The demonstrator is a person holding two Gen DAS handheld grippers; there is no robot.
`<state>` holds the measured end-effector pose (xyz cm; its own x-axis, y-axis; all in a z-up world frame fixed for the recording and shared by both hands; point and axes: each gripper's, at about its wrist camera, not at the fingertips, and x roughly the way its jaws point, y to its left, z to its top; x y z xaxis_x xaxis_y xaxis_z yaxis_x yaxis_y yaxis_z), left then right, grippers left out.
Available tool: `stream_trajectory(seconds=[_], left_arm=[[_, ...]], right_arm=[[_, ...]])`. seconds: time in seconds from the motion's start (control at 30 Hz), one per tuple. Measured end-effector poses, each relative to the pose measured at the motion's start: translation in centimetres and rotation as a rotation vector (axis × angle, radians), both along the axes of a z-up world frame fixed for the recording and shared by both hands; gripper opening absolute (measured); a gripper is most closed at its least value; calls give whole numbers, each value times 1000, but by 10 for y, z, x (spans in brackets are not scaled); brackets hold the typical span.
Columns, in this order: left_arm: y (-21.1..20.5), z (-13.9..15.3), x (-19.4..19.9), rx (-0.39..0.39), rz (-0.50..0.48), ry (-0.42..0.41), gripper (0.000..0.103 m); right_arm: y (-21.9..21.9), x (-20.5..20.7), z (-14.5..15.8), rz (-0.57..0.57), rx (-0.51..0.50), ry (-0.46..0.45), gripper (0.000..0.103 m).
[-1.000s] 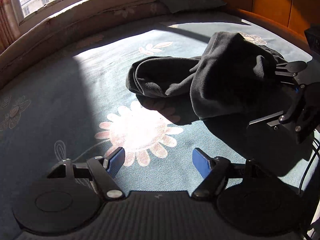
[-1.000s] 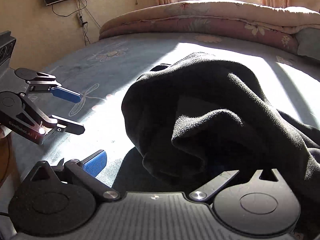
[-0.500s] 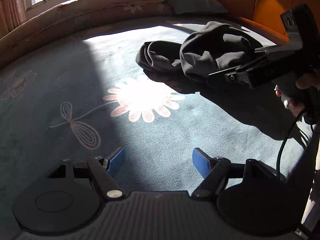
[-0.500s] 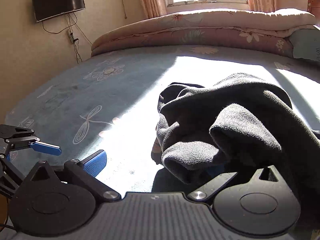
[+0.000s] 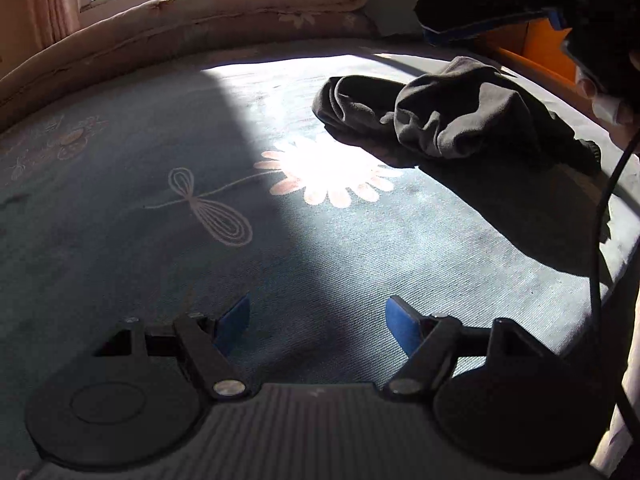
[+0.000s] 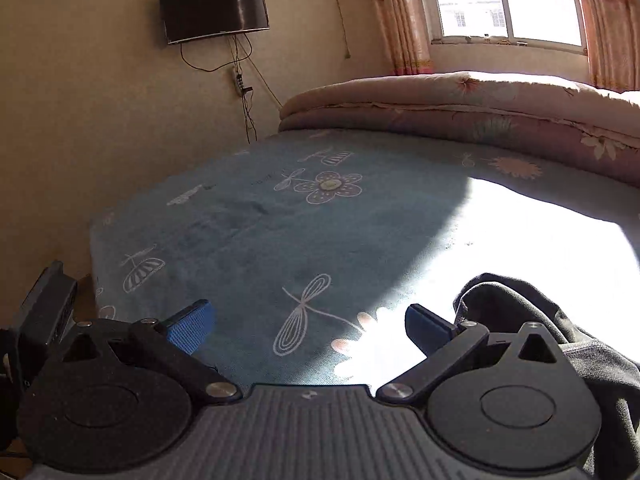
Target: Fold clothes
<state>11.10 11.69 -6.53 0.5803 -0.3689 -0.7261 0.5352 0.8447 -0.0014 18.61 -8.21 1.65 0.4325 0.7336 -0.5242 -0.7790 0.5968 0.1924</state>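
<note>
Bed [image 5: 360, 248] bears crumpled dark garment [image 5: 452, 120], seemingly ungripped.

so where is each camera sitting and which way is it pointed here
Left wrist: sits on the left hand-held gripper, low over the blue bedspread, facing the crumpled black garment, the rolled quilt and the window; its own open blue-padded fingers show, plus the right hand-held gripper at upper right.
Right wrist: sits on the right hand-held gripper, higher, facing across the bed to the wall TV and window; open fingers show.
Shared: garment, bedspread, quilt, window.
</note>
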Motion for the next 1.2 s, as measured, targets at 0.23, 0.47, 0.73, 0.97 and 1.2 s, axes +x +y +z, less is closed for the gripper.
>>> stream_trajectory(seconds=[0.23, 0.47, 0.73, 0.97, 1.2], left_arm=[[-10, -5, 4, -12, -33, 5, 81], [-61, 4, 9, -5, -140, -61, 81], [-142, 17, 12, 69, -292, -194, 81], [-187, 16, 26, 148, -267, -290, 73], [-205, 16, 57, 147, -188, -262, 38]], right_arm=[[-45, -22, -27, -102, -186, 71, 103], [-120, -57, -92, -373, -382, 150, 103], [-173, -74, -133, -527, -354, 245, 103], [-182, -91, -141, -496, -308, 149, 103], [-191, -104, -147, -455, -275, 102, 103]])
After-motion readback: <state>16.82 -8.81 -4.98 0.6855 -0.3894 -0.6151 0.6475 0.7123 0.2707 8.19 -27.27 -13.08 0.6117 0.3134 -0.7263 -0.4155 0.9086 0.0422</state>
